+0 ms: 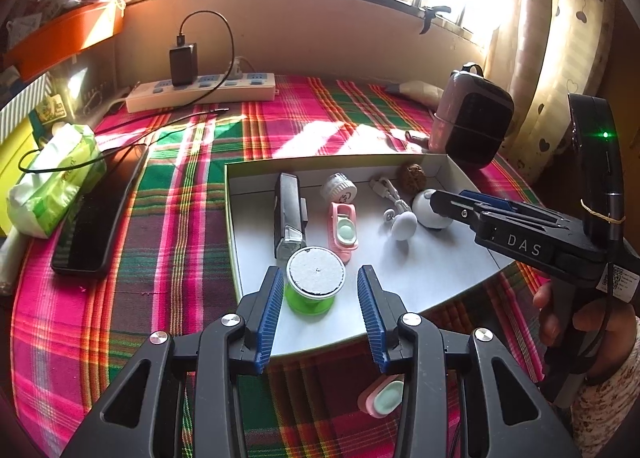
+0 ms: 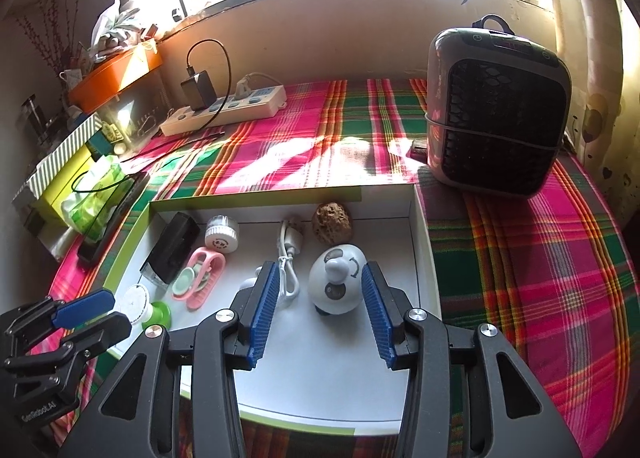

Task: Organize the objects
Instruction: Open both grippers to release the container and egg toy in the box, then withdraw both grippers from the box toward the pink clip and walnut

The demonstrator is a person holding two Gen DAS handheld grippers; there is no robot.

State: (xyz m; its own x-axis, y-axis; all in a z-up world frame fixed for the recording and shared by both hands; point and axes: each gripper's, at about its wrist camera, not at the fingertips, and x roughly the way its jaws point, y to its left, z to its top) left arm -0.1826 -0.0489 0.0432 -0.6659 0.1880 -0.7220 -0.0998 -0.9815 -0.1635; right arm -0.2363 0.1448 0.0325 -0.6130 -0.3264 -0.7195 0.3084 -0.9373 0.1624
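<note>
A shallow white box [image 1: 240, 225] lies at mid-frame on a plaid cloth [image 1: 192, 161]. Counted in it: one green spool [image 1: 314, 282], one black case [image 1: 288, 213], one pink clip [image 1: 343, 230], one white cap [image 1: 339, 186], one white cable [image 1: 390, 197], one brown nut [image 1: 414, 171] and one panda toy [image 2: 338, 284]. That makes seven things. A second pink clip [image 1: 382, 398] lies on the cloth outside the box, at the lower middle of the left view.

The left gripper [image 1: 318, 298] has its jaws spread on either side of the spool, which stands just inside the box's near edge; the pads do not press on it. The right gripper [image 2: 320, 298] is likewise spread, with the panda between its blue pads [image 2: 264, 306] at lower centre, not pinched.

Outside the box: one power strip [image 1: 200, 91] with one black charger [image 1: 183, 63] at upper left, one phone [image 1: 96, 217] and one tissue pack [image 1: 52, 177] at left, and one fan heater [image 2: 496, 109] at upper right.
</note>
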